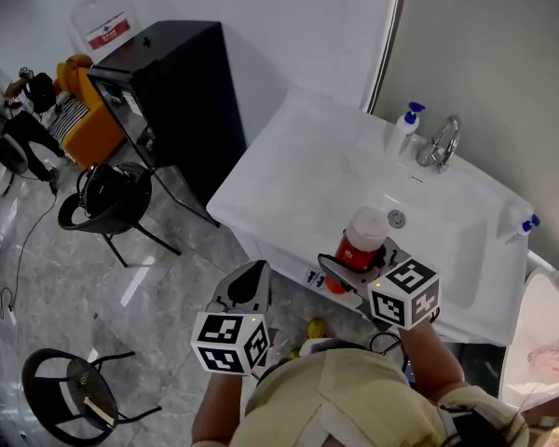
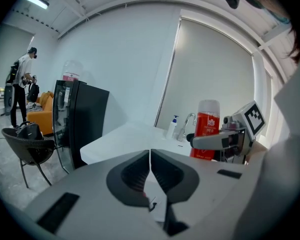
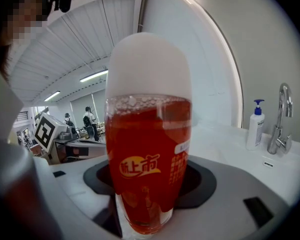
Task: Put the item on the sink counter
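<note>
A bottle of red liquid with a white domed cap (image 1: 361, 240) stands upright between the jaws of my right gripper (image 1: 347, 266), which is shut on it, over the front part of the white sink counter (image 1: 293, 170). In the right gripper view the bottle (image 3: 147, 154) fills the middle, gripped low on its body by that right gripper (image 3: 146, 209). Whether its base touches the counter is hidden. My left gripper (image 1: 254, 273) hangs off the counter's front edge with its jaws shut and empty (image 2: 150, 156). From there the bottle (image 2: 207, 129) appears to the right.
A faucet (image 1: 442, 143) and a blue-pump soap dispenser (image 1: 405, 128) stand at the back of the basin. A small blue-capped bottle (image 1: 523, 226) sits at the right rim. A black cabinet (image 1: 182, 91), a black chair (image 1: 112, 198) and a stool (image 1: 74, 389) stand to the left.
</note>
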`<state>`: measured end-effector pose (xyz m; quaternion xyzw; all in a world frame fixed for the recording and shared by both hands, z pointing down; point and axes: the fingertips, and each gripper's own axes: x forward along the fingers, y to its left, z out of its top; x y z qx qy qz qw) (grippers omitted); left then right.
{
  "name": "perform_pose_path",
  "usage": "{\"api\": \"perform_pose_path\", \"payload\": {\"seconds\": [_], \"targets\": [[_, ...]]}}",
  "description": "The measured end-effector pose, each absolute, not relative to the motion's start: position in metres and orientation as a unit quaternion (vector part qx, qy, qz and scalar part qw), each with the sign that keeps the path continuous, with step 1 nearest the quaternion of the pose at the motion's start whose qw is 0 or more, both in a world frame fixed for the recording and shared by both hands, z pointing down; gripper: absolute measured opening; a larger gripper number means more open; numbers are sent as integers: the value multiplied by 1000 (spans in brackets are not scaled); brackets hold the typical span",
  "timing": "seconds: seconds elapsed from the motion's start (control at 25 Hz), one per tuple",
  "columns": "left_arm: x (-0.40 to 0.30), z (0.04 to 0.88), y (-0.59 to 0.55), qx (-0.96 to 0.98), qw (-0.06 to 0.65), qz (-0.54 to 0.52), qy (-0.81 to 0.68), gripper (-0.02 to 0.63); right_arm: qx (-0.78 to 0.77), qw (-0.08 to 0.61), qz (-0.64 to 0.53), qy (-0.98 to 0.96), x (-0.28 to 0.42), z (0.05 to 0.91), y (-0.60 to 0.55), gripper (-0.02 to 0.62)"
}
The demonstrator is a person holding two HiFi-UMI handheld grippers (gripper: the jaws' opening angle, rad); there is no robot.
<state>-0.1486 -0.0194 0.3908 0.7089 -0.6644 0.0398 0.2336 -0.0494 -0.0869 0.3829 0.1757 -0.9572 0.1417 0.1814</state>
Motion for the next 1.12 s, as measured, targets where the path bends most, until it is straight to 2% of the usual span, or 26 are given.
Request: {"api": "perform_pose_path", "payload": {"seconds": [1.12], "targets": [[-137,386,-130,718,211,62,-661,43,168,162,138,-962,-47,384,-182,291]]}}
